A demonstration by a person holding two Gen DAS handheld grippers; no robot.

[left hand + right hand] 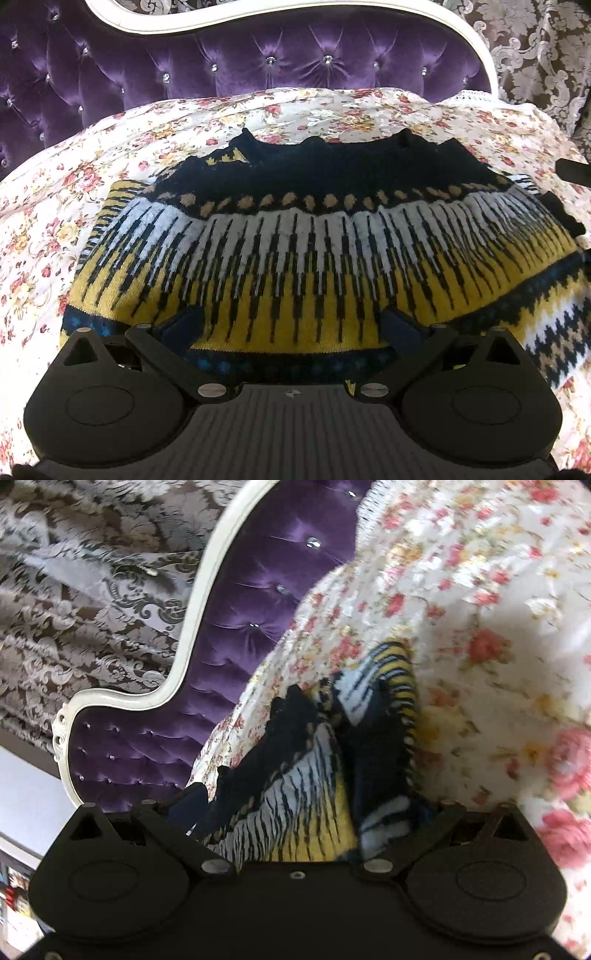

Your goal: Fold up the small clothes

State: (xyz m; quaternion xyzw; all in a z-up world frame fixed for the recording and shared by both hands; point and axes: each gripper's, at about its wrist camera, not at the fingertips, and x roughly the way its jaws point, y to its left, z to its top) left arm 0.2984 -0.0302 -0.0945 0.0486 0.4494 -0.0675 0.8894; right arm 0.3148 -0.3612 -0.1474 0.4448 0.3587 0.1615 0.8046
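- The knitted sweater (295, 236) lay spread across the middle of the frame on the floral bedspread (48, 206), apparently only partly folded.
- The left gripper (291, 328) hovered at lower centre, its fingers spread and holding nothing.
- The right gripper (306, 819), with wide-set fingers, had bunched sweater between them; whether they gripped it, I cannot tell.
- Folds remained to be done.

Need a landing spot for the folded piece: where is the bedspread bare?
Bare floral bedspread lies between the sweater and the purple headboard, and along the sweater's left edge. Crowded: under the left gripper, all knit.
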